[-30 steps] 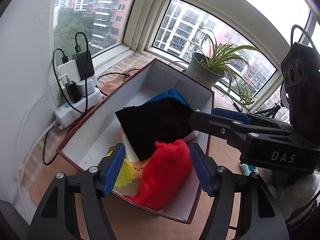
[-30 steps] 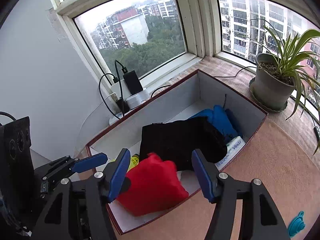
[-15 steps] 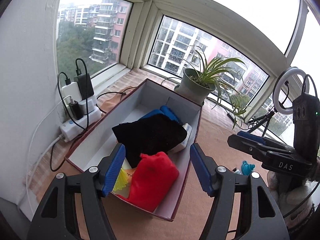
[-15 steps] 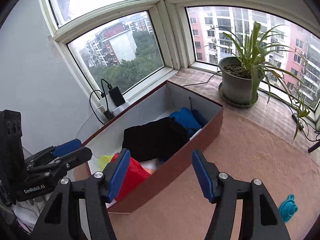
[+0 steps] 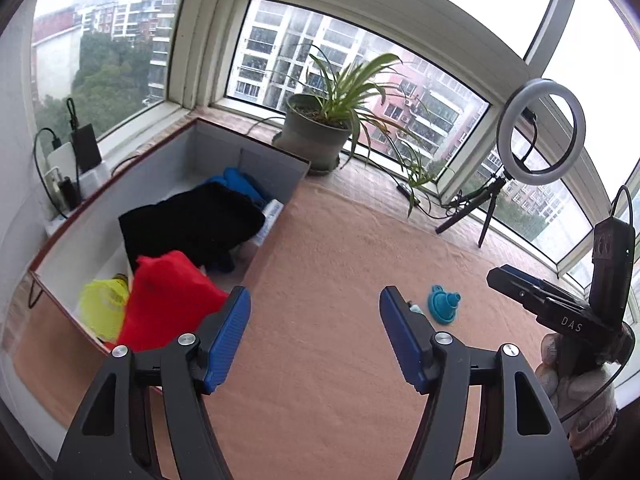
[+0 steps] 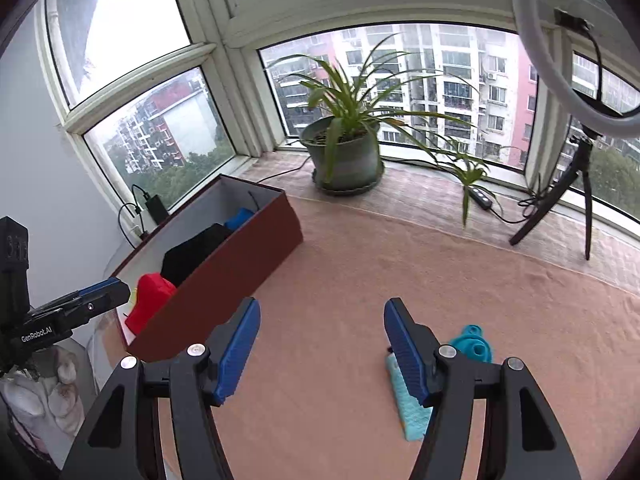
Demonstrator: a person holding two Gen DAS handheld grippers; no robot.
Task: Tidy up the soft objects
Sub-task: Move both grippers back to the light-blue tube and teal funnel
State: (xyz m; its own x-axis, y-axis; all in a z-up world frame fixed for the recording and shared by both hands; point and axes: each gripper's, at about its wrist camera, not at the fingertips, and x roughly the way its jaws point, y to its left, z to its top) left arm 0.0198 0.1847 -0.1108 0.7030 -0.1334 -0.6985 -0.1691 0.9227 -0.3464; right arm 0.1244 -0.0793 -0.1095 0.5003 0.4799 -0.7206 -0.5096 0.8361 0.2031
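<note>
A dark red box (image 5: 276, 236) (image 6: 240, 264) with grey inner walls holds a red pouch (image 5: 168, 296) (image 6: 150, 300), a black cloth (image 5: 192, 220) (image 6: 196, 248), a blue soft item (image 5: 240, 182) (image 6: 239, 217) and a yellow item (image 5: 102, 304). A teal soft toy (image 5: 443, 304) (image 6: 474, 346) and a light teal cloth (image 6: 410, 408) lie on the pink mat. My left gripper (image 5: 314, 334) is open and empty, right of the box. My right gripper (image 6: 322, 340) is open and empty, just left of the teal items.
A potted spider plant (image 5: 316, 136) (image 6: 344, 156) stands on the sill behind the box. A ring light on a tripod (image 5: 536, 136) (image 6: 576, 152) stands at the right. A power strip with chargers (image 5: 68, 168) sits left of the box.
Both grippers have pulled back and swung right, away from the box, over the mat. The teal toy and cloth have come into view. Both stay open and empty.
</note>
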